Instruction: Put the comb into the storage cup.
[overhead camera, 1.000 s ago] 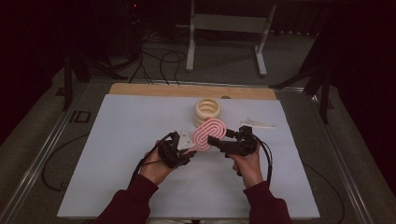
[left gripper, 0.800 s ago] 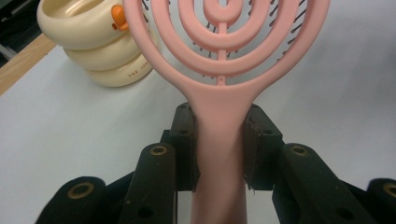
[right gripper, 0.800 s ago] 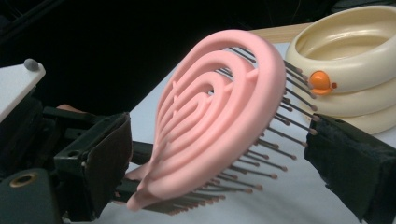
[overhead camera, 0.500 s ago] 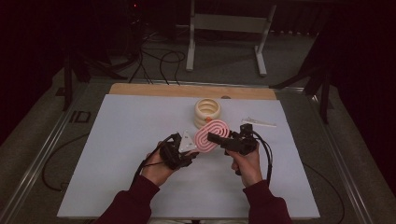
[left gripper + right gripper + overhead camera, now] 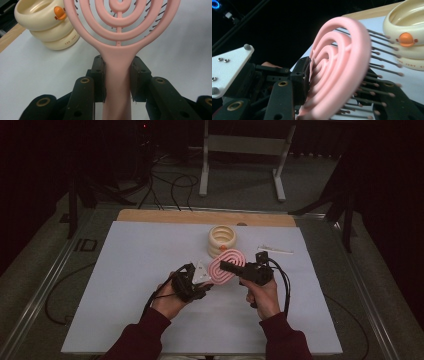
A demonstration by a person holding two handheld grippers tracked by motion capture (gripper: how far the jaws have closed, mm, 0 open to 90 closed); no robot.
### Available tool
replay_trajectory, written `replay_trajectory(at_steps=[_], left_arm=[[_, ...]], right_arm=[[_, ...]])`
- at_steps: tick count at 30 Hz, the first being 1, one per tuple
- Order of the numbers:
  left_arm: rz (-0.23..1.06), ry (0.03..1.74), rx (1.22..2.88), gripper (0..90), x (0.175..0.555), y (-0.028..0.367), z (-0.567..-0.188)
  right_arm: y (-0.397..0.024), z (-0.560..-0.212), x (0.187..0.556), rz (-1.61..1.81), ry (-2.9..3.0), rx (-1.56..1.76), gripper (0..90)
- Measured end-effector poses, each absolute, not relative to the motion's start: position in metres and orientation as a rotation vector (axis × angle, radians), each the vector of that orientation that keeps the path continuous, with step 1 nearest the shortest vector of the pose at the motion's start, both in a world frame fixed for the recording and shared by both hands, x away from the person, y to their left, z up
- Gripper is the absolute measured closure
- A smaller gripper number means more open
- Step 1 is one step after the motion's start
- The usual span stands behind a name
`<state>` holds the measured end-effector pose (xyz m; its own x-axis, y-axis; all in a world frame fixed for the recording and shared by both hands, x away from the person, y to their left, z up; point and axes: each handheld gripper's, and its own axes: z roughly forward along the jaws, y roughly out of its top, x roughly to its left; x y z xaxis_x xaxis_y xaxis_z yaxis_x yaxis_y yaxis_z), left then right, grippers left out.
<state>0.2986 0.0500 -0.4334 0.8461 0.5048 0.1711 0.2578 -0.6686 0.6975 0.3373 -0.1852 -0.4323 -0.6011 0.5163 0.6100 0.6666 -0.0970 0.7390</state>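
The pink brush [image 5: 226,266] is up off the white table [image 5: 125,285], held between your 2 grippers. Your left gripper [image 5: 117,75] squeezes its handle tight. Your right gripper [image 5: 342,85] has just been closing, with the round brush head between its jaws. The cream duck bowl [image 5: 222,240] sits just behind.

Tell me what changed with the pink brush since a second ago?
The right tool has just been closing its jaws around the head of the pink hairbrush, one jaw on the back, one among the bristles. The left tool stays clamped on the brush's handle, and both hands stayed put. The cream duck cup has not moved.
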Motion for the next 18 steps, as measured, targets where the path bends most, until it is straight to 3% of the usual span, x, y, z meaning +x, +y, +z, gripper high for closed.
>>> replay_trajectory(at_steps=[18], left_arm=[[0.456,0.559,2.333,69.7,0.3016,0.049,-0.4405]], right_arm=[[-0.1803,-0.4276,0.3352,-1.766,-2.004,-1.257,62.9]])
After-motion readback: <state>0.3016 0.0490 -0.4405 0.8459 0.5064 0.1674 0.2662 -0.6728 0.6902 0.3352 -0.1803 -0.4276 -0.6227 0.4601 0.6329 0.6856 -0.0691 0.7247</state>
